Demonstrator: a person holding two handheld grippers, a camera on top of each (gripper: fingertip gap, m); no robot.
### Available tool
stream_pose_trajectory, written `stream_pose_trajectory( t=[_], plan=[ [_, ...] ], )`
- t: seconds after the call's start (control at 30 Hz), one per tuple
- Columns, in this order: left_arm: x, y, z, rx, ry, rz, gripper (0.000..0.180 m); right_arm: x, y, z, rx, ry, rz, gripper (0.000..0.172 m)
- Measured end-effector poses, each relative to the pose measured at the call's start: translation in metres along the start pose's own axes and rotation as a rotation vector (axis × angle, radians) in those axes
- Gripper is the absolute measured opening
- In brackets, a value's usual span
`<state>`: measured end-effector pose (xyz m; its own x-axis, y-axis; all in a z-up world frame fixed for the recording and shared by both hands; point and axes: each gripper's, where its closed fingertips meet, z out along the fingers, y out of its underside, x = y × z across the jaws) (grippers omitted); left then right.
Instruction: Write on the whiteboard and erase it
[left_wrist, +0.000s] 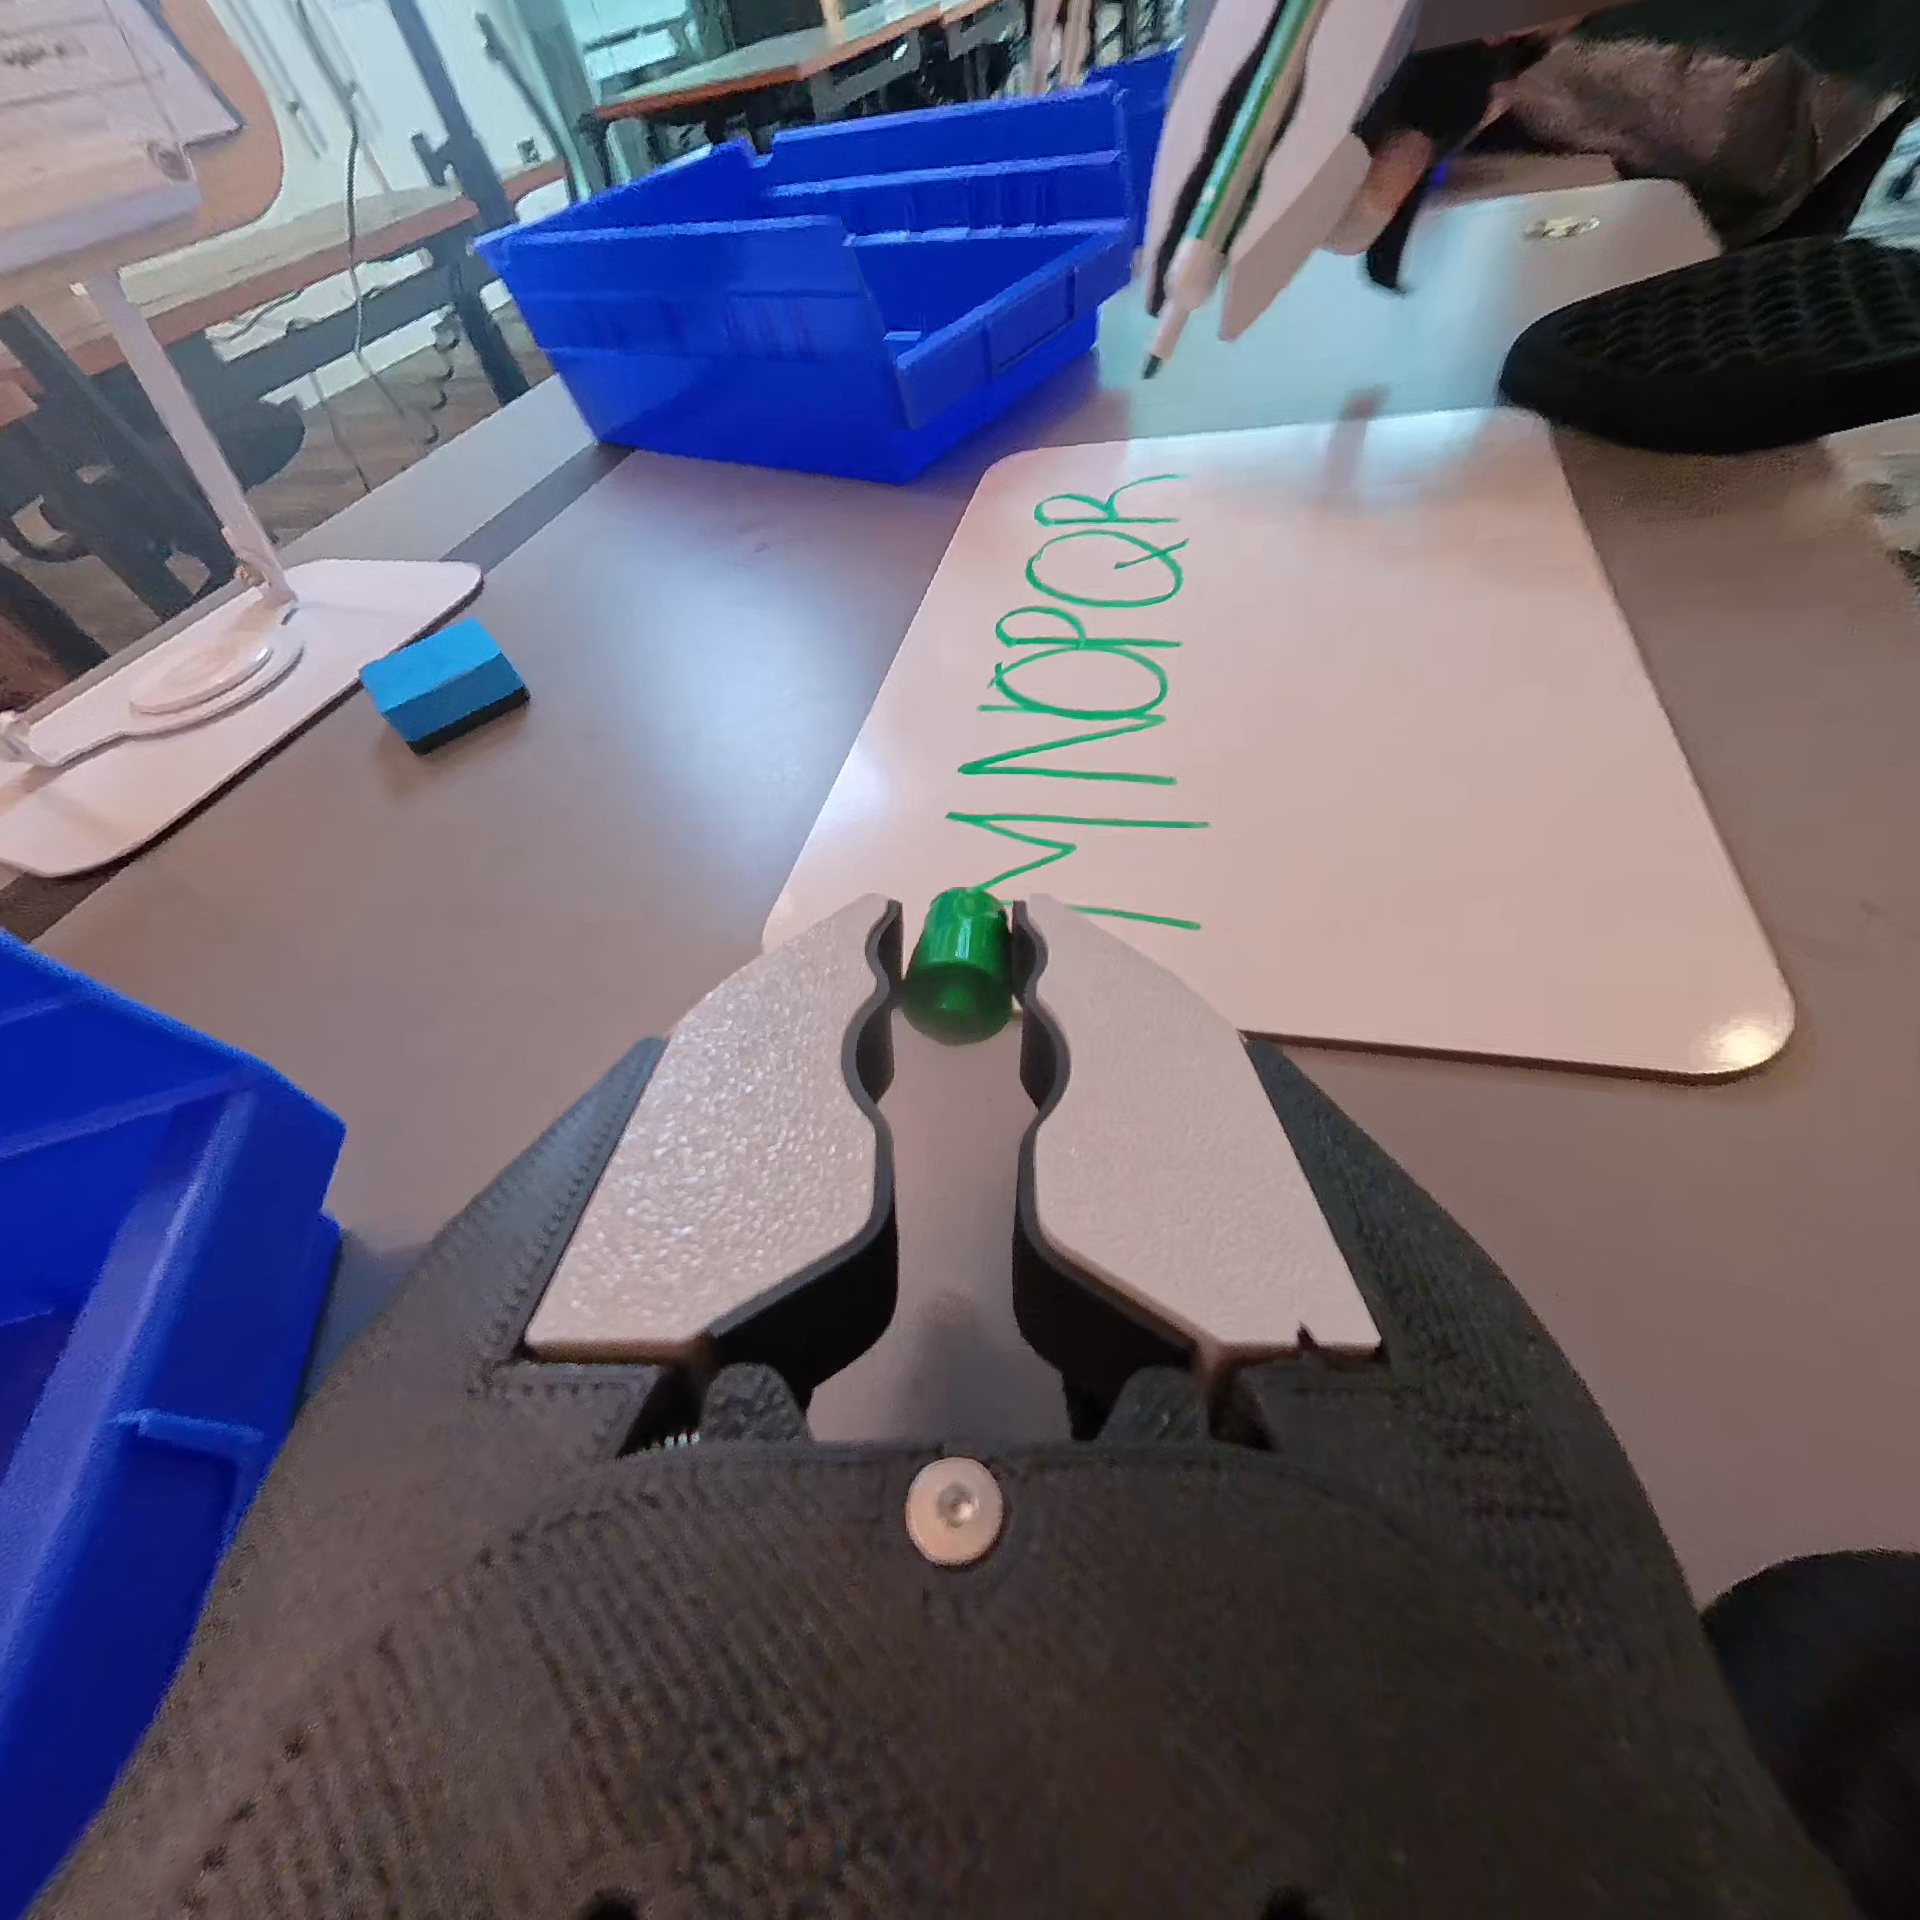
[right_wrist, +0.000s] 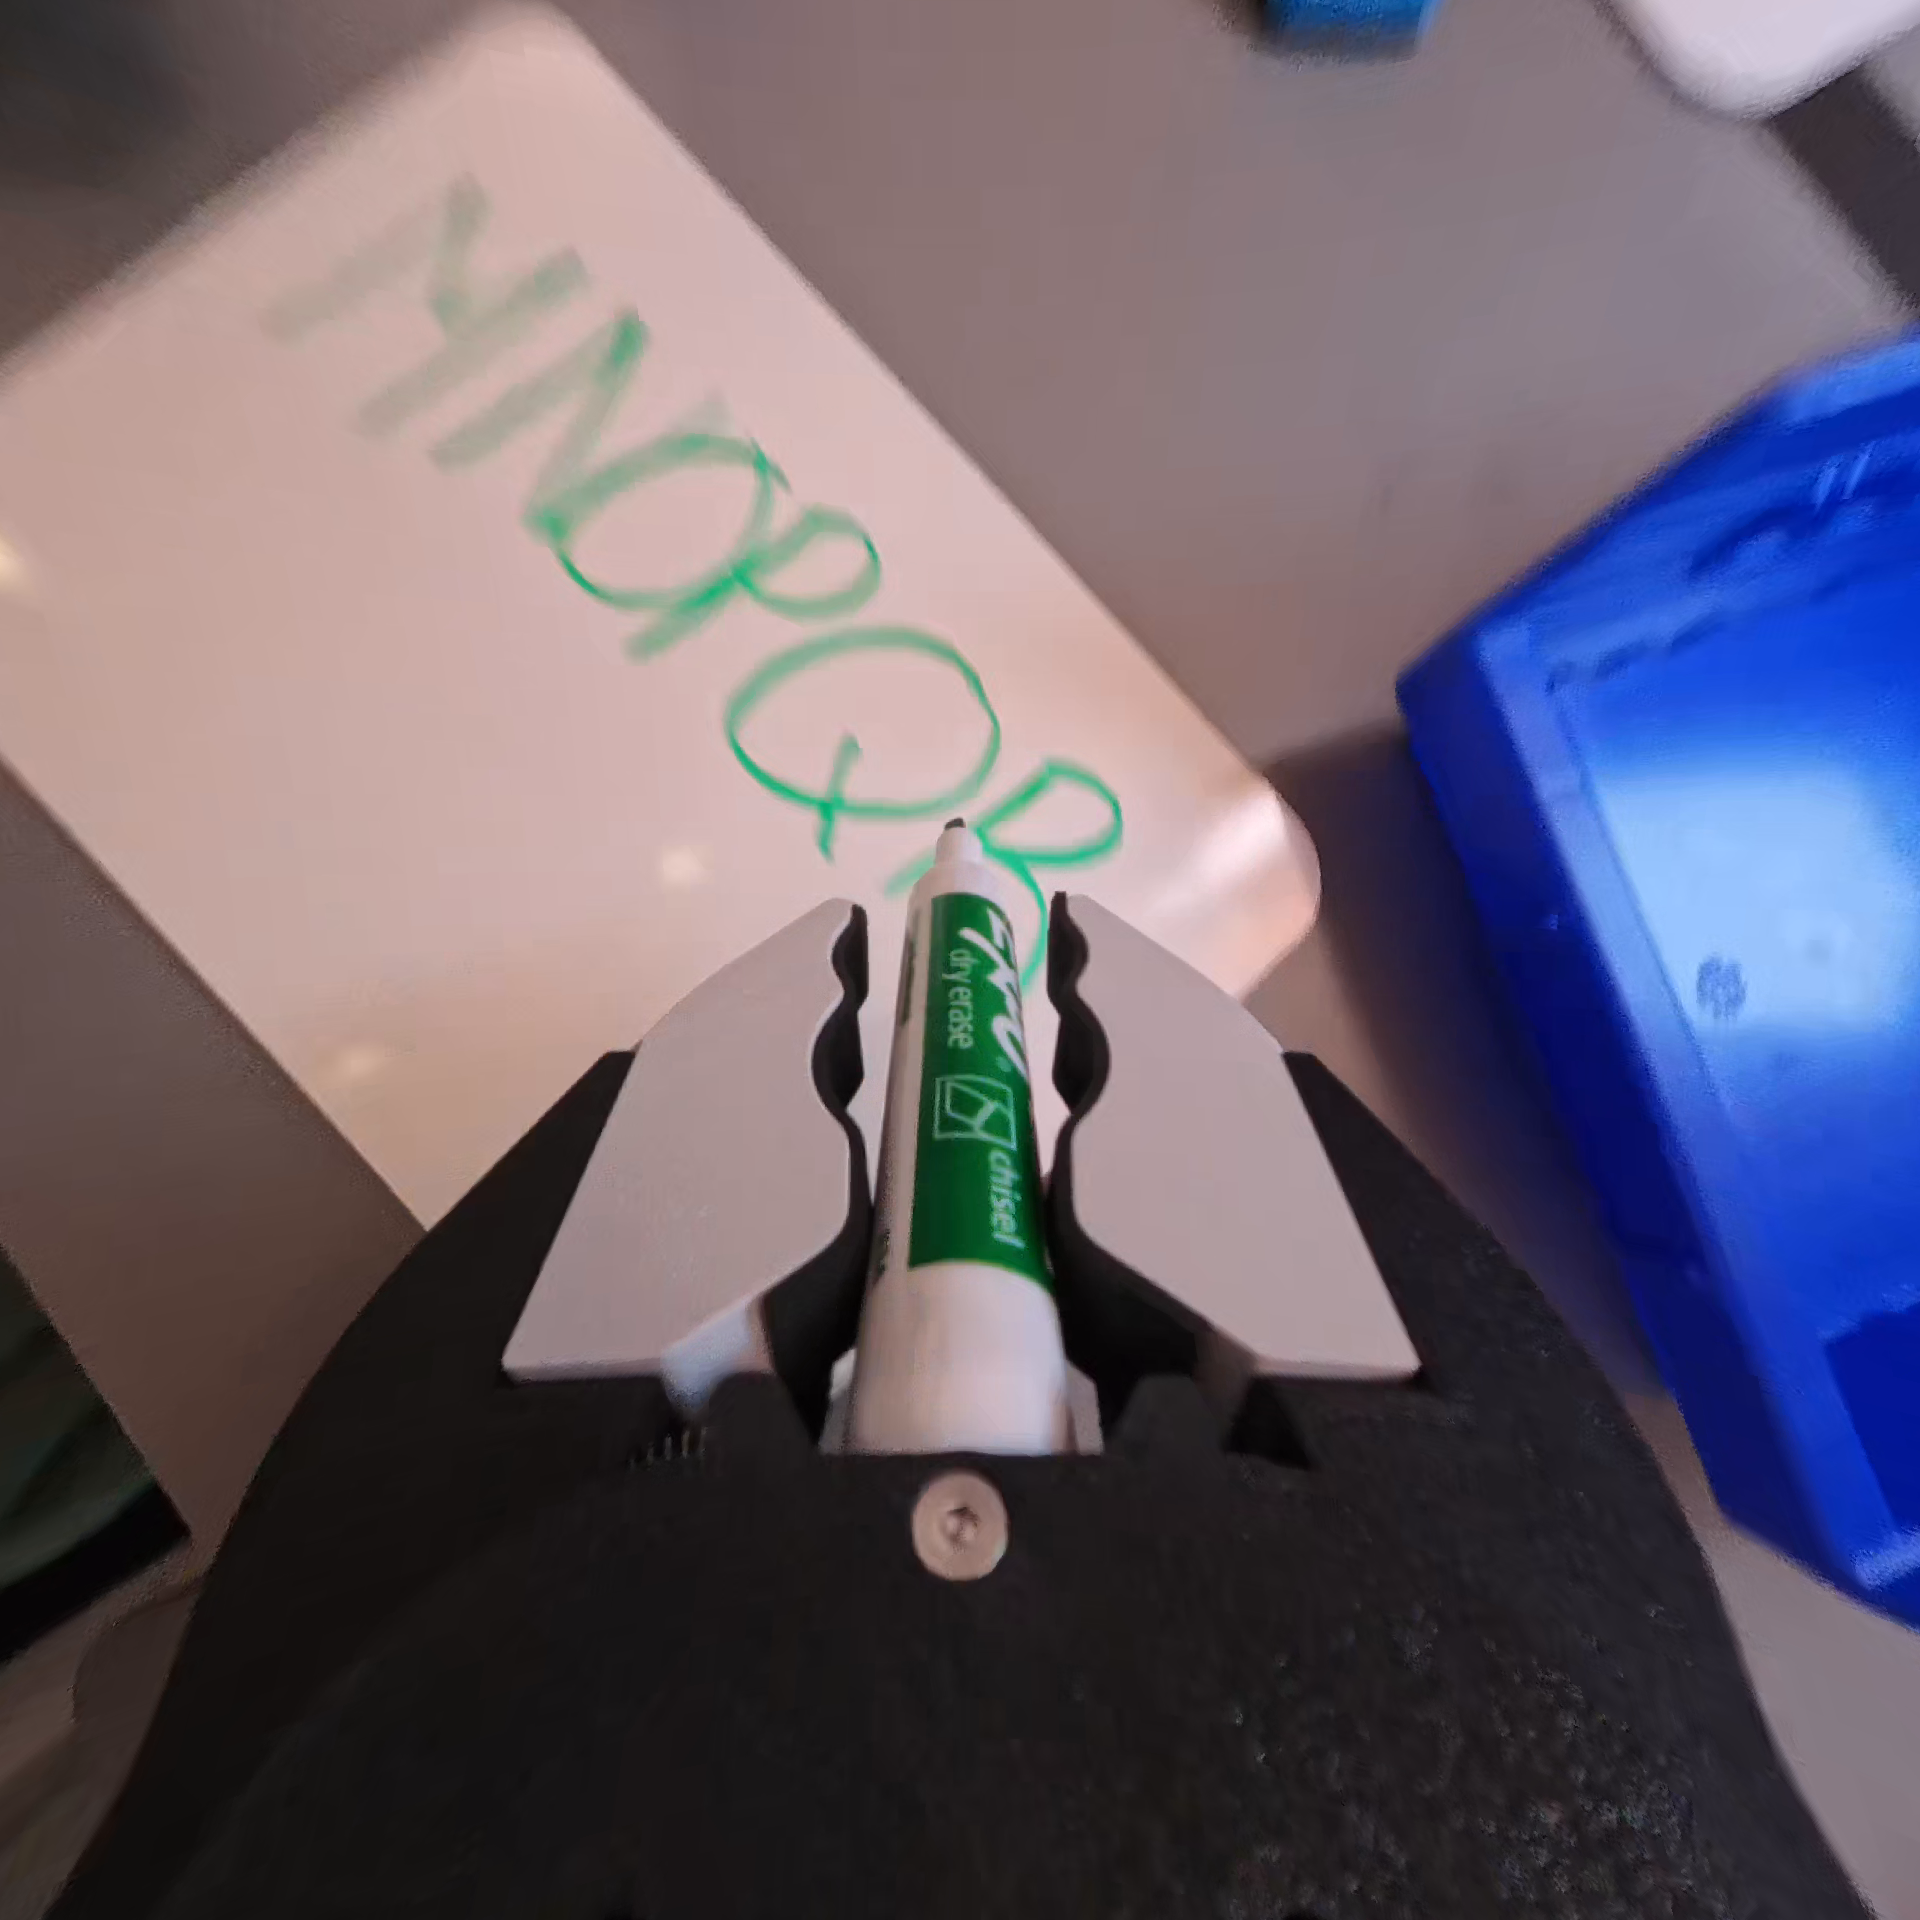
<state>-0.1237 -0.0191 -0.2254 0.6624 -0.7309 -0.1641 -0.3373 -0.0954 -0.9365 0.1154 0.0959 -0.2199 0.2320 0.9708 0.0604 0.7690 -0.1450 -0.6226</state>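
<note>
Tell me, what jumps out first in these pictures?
A row of green letters running across the whiteboard on the grey table. The right tongs hold an uncapped green marker above it, and the left tongs grip its green cap. A blue eraser waits beside a lamp base.

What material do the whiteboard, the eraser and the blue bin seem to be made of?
Whiteboard: looks like a thin stiff sheet with a glossy white coating; it reflects light, and its edge shows a darker core.
Eraser: seems soft foam, matte blue on top, with a black layer underneath, perhaps felt.
Blue bin: likely moulded hard plastic, with a slight sheen and ribbed walls.
</note>
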Motion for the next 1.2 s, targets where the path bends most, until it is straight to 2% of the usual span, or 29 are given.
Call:
stream_pose_trajectory(
  t=[0.1,0.2,0.33,0.43,0.67,0.93,1.2],
  plan=[
    [0.019,-0.018,-0.005,0.094,0.07,0.068,0.02,-0.045,-0.056,-0.014,0.281,-0.089,-0.055,0.034],
    [0.037,-0.037,-0.01,0.172,0.093,0.161,0.02,-0.11,-0.098,-0.018,0.509,-0.258,-0.046,0.034],
    [0.062,-0.053,-0.018,0.244,0.145,0.222,0.019,-0.178,-0.127,-0.006,0.681,-0.454,0.044,0.034],
    [0.074,-0.067,-0.025,0.317,0.18,0.222,0.019,-0.201,-0.136,0.007,0.764,-0.549,0.15,0.034],
    [0.082,-0.082,-0.034,0.394,0.202,0.229,0.019,-0.218,-0.139,0.017,0.78,-0.712,0.254,0.034],
    [0.099,-0.075,-0.032,0.356,0.257,0.306,0.019,-0.238,-0.14,0.029,0.734,-0.801,0.289,0.034],
    [0.112,-0.066,-0.038,0.316,0.352,0.33,0.018,-0.25,-0.135,0.03,0.745,-0.899,0.408,0.033]
  ],
)
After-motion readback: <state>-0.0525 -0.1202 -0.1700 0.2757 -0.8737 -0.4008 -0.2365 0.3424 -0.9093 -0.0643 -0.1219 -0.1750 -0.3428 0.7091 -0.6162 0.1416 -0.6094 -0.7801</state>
